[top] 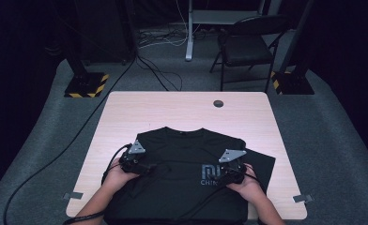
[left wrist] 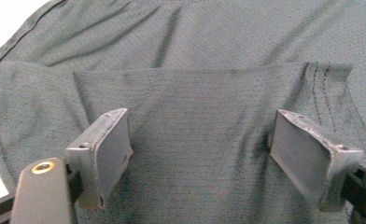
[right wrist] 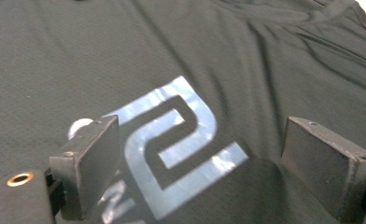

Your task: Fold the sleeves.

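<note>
- Left tongs (top: 142, 167) hover over the black T-shirt (top: 182, 154) left of its printed logo (top: 211, 172), jaws spread wide, nothing pinched.
- Under them a sleeve panel (left wrist: 190, 107) already lies folded in over the body; I'd say folding is barely begun.
- The shirt lies flat on the counter (top: 172, 110), collar away from the person.
- The silver logo (right wrist: 172, 144) reads "MI", with "CHIN" legible beneath.
- Right tongs (top: 229, 177) sit right on that logo, jaws released; the right sleeve remains spread.

far table (top: 182, 110): bare | grommet (top: 218, 103): sole obstacle | T-shirt (top: 182, 154): covers near half
</note>
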Demonstrator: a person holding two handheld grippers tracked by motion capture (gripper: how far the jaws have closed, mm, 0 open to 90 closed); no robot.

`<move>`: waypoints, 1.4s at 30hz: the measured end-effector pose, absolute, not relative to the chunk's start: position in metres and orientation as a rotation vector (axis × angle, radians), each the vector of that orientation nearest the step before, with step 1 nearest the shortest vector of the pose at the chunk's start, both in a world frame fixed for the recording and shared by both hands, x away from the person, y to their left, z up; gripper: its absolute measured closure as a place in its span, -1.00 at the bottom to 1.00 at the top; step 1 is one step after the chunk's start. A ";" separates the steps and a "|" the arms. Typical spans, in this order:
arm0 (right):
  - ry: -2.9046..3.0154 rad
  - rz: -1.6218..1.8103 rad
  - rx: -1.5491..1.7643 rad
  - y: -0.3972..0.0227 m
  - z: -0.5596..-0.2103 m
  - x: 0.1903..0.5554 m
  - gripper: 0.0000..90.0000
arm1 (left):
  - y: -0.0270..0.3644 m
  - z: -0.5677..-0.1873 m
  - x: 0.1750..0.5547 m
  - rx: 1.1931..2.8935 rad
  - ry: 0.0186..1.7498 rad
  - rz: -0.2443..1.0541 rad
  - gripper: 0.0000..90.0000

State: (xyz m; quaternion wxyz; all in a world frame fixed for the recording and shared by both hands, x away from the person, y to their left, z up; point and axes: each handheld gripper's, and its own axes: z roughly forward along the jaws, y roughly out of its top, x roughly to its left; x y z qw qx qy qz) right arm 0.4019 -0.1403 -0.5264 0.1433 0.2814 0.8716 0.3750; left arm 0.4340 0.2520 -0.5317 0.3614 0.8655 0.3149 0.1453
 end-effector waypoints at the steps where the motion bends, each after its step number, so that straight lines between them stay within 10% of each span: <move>1: 2.509 1.079 0.818 -0.142 -0.526 0.403 -0.75 | 0.252 -0.532 0.434 2.229 0.812 0.373 -0.58; 42: 2.336 0.959 1.254 -0.244 -0.528 0.416 -0.65 | 0.253 -0.528 0.436 2.232 0.933 0.394 -0.60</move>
